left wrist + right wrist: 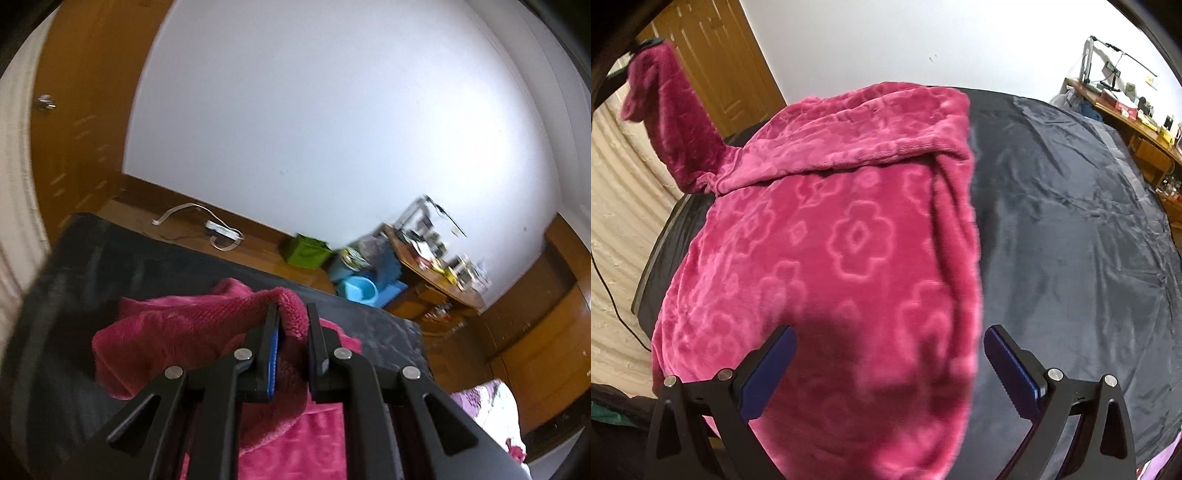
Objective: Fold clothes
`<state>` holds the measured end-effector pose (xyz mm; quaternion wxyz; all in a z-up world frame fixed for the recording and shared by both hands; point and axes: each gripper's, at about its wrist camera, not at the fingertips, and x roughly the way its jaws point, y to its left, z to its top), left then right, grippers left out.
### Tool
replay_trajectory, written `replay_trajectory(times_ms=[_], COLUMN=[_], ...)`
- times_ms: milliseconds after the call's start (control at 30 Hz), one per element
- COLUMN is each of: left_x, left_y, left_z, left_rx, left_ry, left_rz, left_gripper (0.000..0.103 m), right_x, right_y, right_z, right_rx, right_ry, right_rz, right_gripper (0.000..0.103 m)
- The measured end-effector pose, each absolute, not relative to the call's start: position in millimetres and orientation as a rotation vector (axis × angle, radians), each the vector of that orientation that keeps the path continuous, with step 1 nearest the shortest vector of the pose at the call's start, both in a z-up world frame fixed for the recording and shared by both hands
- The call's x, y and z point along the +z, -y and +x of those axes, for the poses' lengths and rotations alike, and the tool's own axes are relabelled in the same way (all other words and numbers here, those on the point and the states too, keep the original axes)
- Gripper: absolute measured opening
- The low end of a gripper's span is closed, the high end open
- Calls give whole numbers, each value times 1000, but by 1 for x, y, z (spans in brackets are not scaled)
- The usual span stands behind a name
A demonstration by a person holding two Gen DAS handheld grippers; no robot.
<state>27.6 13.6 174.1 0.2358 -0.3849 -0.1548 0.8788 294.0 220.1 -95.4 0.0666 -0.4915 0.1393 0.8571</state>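
The left gripper [291,314] is nearly closed, its two black fingers pinching a fold of the pink fleece [184,325] between the blue pads; the pinched edge curls over the fingertips at 12 o'clock and the rest hangs away toward 8 o'clock onto the dark sheet [85,258]. Beyond the sheet, at 1 o'clock, a green box [306,251] and a blue basin [360,290] sit on the wooden floor, with a cluttered desk [432,266] at 2 o'clock and a white power strip [221,230] at 11 o'clock; a white wall fills the upper view.

The right gripper [888,347] stands wide open, gripping nothing; its blue-padded fingers [768,373] hover over the near part of the fleece [831,240], one over the cloth and the other over the sheet [1071,240] just past the cloth's right edge. The flower-embossed fleece lies spread on the sheet with its far edge folded back toward the camera; at 10 o'clock one strip of it rises off the bed to the left gripper [646,46], seen at the frame's edge. A cream quilted cover [624,206] lies at 9 o'clock, a wooden door [716,62] at 11 o'clock, the desk [1126,110] at 2 o'clock.
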Motion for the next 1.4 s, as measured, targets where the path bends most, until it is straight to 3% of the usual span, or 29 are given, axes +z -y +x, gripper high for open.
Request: replay_trajectory(times_ms=[400,767,800,867,933,1100,1267,1400], left_x=[114,28,19,1,-8,12,25,4], left_y=[-171,-228,-231,-240,-241,-208,-133,-67], left_z=[7,-33,-36,-41,-41,-42,-62,-79], left_rx=[2287,2106,2056,1906,1821,1832,2017,2131], left_ry=[280,227,235,271,290,282,269,313], left_rz=[-1238,-1432,-1456,-1507,-1525,-1454,-1429,-1500], left_gripper=[13,13,18,37,64,78,79,79], right_x=[-101,-104,-104,-104,-102,-94,-83,-72], right_y=[-287,-294,-295,-296,-297,-288,-285,-285], right_z=[334,325,322,314,305,269,220,172], right_rx=[2536,2465,2460,2451,2453,2540,2646,2721], right_ry=[-517,-578,-579,-593,-612,-665,-778,-984], right_rz=[-1432,-1409,-1408,-1402,-1398,-1405,-1395,-1388], right_gripper=[103,103,103,103,103,103,103,103])
